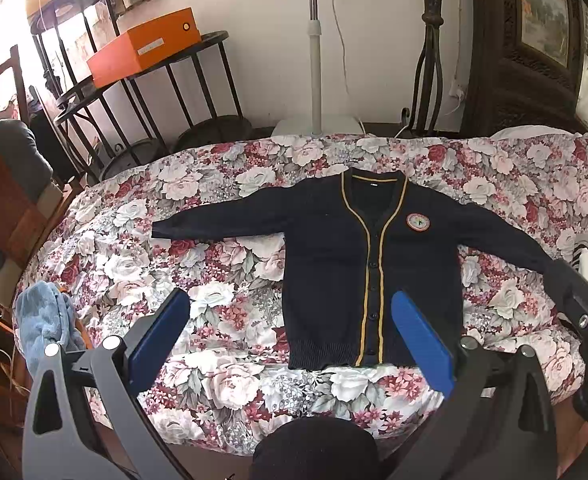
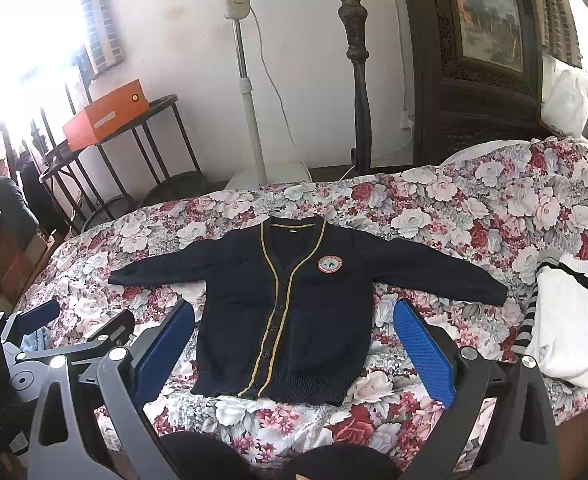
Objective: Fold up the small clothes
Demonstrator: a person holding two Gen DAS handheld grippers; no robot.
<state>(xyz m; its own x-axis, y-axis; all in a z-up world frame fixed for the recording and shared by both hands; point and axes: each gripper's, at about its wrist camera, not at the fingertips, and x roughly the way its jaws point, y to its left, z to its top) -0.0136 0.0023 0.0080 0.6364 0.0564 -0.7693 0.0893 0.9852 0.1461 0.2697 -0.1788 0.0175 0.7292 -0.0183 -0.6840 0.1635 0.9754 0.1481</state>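
We see the navy cardigan (image 1: 358,272) flat on the floral bed (image 1: 221,280), collar far, sleeves spread crosswise. Left claw (image 1: 289,344) and right claw (image 2: 294,348) both spread, empty, near its hem; each nearer its own-side sleeve.

Navy cardigan (image 1: 346,260) (image 2: 281,316), buttoned, flat, sleeves spread, apparently unfolded

The cardigan (image 1: 334,264) right cuff hides behind the right gripper (image 1: 586,280).
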